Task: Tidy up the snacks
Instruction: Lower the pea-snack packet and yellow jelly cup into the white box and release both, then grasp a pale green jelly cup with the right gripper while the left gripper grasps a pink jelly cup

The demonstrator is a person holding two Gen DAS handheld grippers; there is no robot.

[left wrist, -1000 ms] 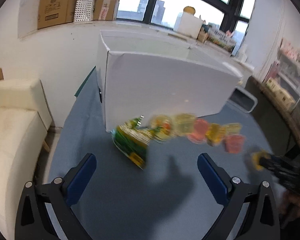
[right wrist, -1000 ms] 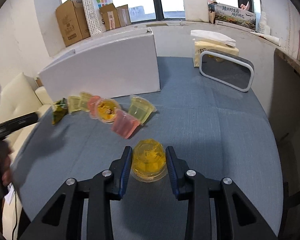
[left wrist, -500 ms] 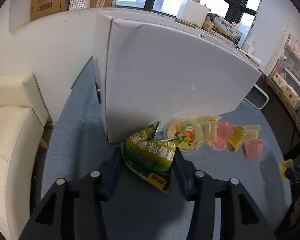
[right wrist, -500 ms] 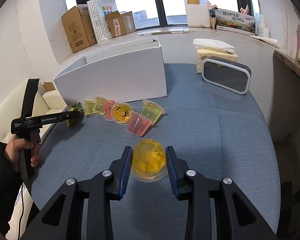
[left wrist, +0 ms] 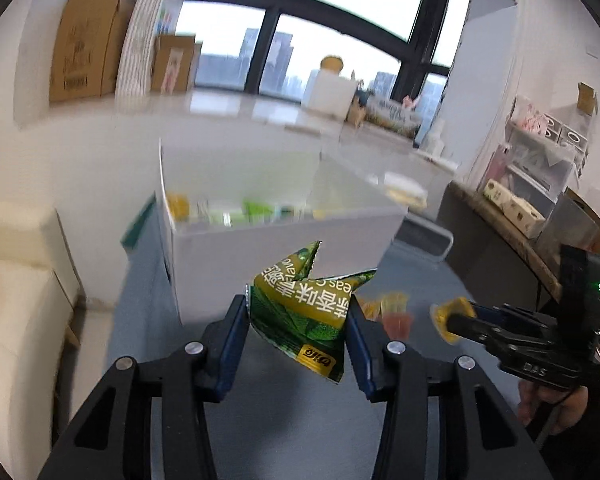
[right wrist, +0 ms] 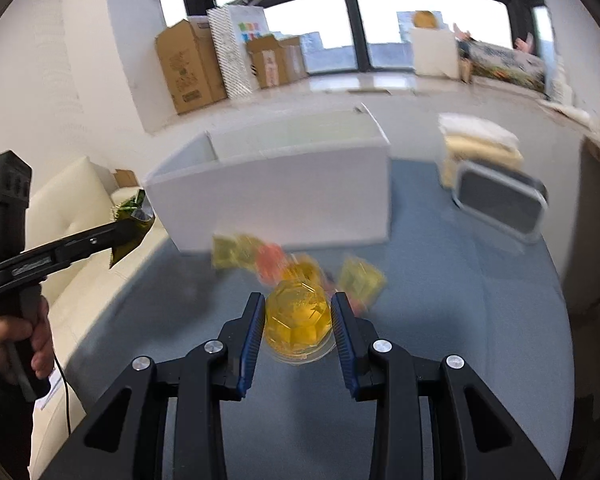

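Daylight poured in from the windows (left wrist: 332,28) at twelve o'clock, blown out white. Motion blur smeared the white box (right wrist: 284,184) and jelly cups (right wrist: 260,256); the near green packet (left wrist: 304,312) stayed sharp. Fisheye bending curved everything toward the dark corners.

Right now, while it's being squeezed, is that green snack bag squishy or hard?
Probably squishy. The green snack bag is creased and puckered between the left gripper fingers, so it likely crumples easily. Its corners stick up unsupported, which suggests thin, light foil. It might slip, since the wrapper looks glossy.
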